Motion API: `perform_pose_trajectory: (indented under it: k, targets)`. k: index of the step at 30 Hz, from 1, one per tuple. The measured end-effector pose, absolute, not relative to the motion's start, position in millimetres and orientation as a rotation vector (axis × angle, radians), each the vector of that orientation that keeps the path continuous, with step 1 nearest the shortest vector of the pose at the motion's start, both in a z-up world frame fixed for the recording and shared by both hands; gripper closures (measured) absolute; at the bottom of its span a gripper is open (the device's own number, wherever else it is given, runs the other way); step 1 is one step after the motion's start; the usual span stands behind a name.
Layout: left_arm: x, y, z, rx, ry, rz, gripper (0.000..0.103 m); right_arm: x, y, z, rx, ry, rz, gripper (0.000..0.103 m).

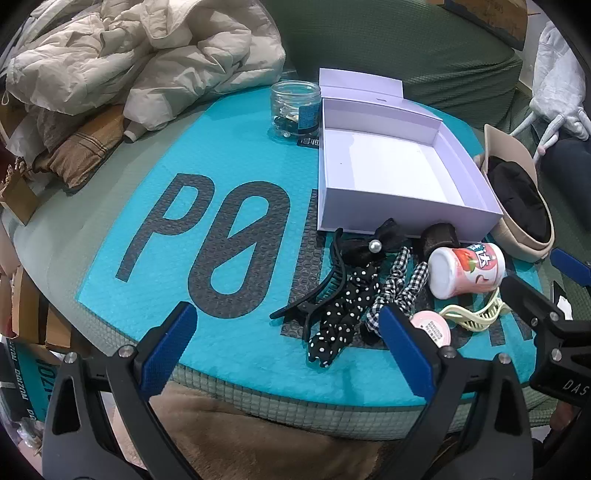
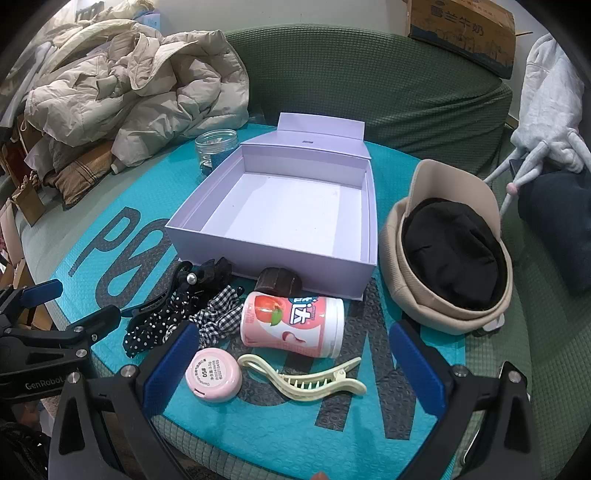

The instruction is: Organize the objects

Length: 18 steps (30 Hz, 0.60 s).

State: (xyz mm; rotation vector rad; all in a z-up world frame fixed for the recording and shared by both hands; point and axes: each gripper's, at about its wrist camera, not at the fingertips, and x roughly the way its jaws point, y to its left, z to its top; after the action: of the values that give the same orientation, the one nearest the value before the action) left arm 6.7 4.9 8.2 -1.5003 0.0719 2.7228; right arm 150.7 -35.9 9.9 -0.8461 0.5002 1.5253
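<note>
An empty lilac box (image 1: 391, 173) (image 2: 284, 210) lies open on the teal mat. In front of it sit a black claw clip (image 1: 317, 288), a black pearl bow (image 1: 373, 243) (image 2: 199, 277), a polka-dot scrunchie (image 1: 343, 317) (image 2: 155, 325), a gingham scrunchie (image 1: 399, 291) (image 2: 218, 314), a brown clip (image 2: 279, 282), a pink peach canister (image 1: 467, 269) (image 2: 295, 325) on its side, a pink round tin (image 2: 213, 376) and a cream clip (image 2: 306, 380). My left gripper (image 1: 288, 339) is open, near the scrunchies. My right gripper (image 2: 295, 362) is open, with the tin and cream clip between its fingers.
A clear jar (image 1: 295, 109) (image 2: 216, 149) stands behind the box. A beige hat with black lining (image 2: 450, 251) lies to the box's right. Beige puffy coats (image 1: 147, 55) pile at the back left. A green sofa back (image 2: 369, 81) and a cardboard box (image 2: 465, 29) lie beyond.
</note>
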Motion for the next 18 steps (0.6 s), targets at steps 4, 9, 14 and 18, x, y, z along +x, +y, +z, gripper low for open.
perform_pose_trajectory:
  k: [4,9,14,18]
  targets:
    - [7.9,3.5,8.3,-1.492,0.068,2.723,0.004,149.6,-34.9,10.1,-0.851,0.505,1.522,0.000]
    - [8.1,3.5,9.0,-1.486,0.068,2.721,0.004,149.3,-35.3,9.9,-0.852,0.504,1.521,0.000]
    - [9.7,2.7,8.7,-1.479,0.069,2.721,0.004,148.9,-35.4,9.3,-0.847,0.507,1.505,0.000]
    - [9.6,3.1,8.4,-1.477,0.071,2.717,0.004,149.1,-35.3,9.2,-0.846,0.508,1.503,0.000]
